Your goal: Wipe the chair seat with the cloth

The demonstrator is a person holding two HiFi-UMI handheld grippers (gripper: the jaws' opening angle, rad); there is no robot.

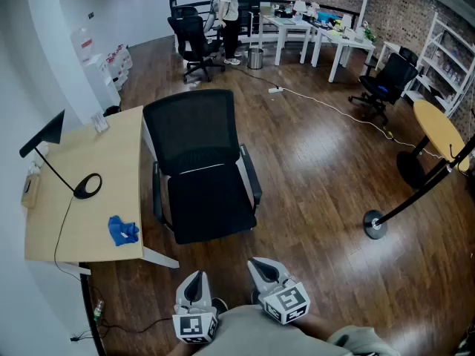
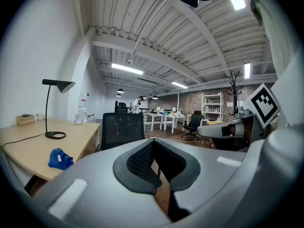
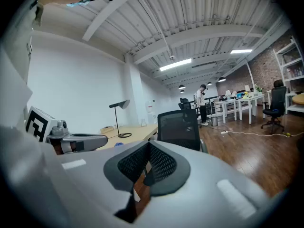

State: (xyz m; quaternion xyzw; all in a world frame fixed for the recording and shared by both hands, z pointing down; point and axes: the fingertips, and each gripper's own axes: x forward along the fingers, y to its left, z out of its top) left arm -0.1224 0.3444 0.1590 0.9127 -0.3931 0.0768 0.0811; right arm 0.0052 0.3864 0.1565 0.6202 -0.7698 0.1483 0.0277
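Closest in, the left gripper and the right gripper sit side by side, smooth grey shells, each with a square-patterned marker cube, both aimed towards the chair. In each gripper view the black dimpled pads meet at the tip, so both claws are closed and empty. Beyond them the black office chair shows a flat, squarish padded seat, an upright mesh back and slim curved armrests. Just beside it on the left stands a pale wood desk with a smooth rectangular top. The cloth, blue and crumpled into a soft lump, lies near the desk's near edge, well apart from the seat. Further along the desk is a thin black lamp with a ring-shaped base. Dark glossy floor planks run back to white tables, a rough brick wall and a standing person
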